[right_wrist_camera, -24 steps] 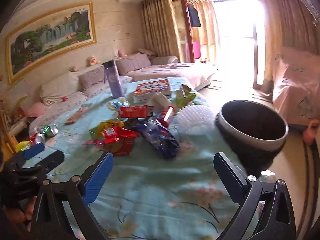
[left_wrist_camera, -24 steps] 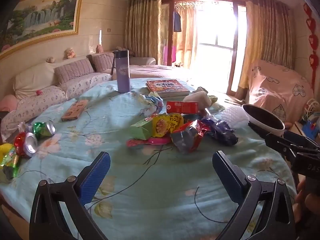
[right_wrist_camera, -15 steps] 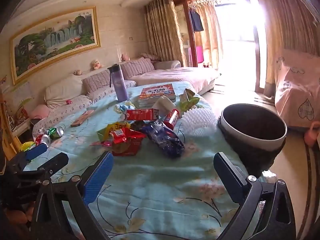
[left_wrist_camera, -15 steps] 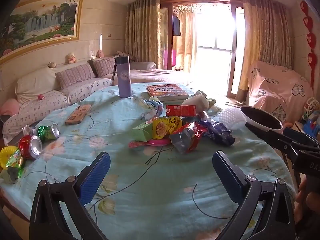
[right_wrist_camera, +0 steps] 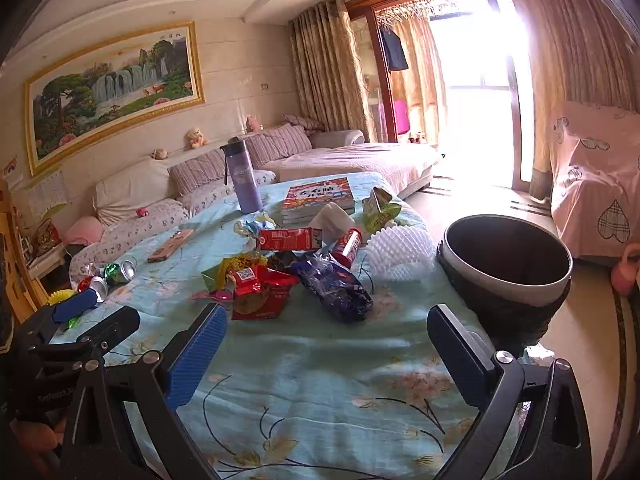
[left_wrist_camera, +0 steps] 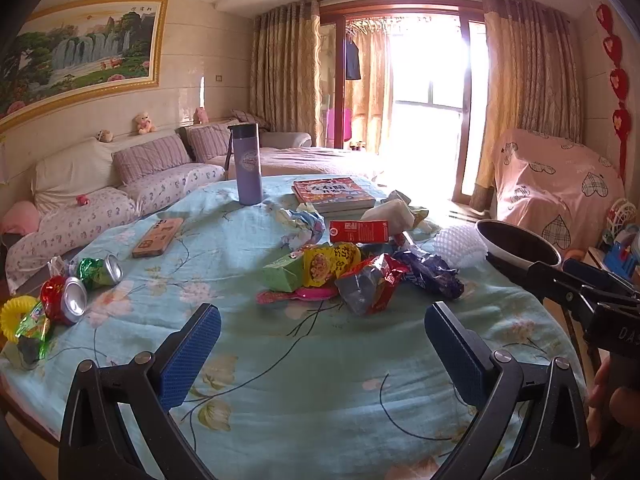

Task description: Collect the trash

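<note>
- Your left tongs (left_wrist_camera: 322, 344) stand wide, with nothing between the blue pads, above the bare near part of the table (left_wrist_camera: 304, 392).
- Your right tongs (right_wrist_camera: 326, 346) are just as wide and hold nothing, close to the table's right edge.
- The trash sits mid-table in a heap: a red-and-silver wrapper (left_wrist_camera: 370, 286), a yellow snack bag (left_wrist_camera: 330, 262), a green carton (left_wrist_camera: 284, 274), a blue wrapper (right_wrist_camera: 336, 286) and a red box (right_wrist_camera: 288, 239).
- Two crushed cans (left_wrist_camera: 86, 284) lie apart at the table's left edge.
- The dark bin (right_wrist_camera: 506, 264) stands just beside the table's right edge, its mouth open upward.
- A purple bottle (left_wrist_camera: 248, 164) and a book (left_wrist_camera: 332, 194) are at the far side.
</note>
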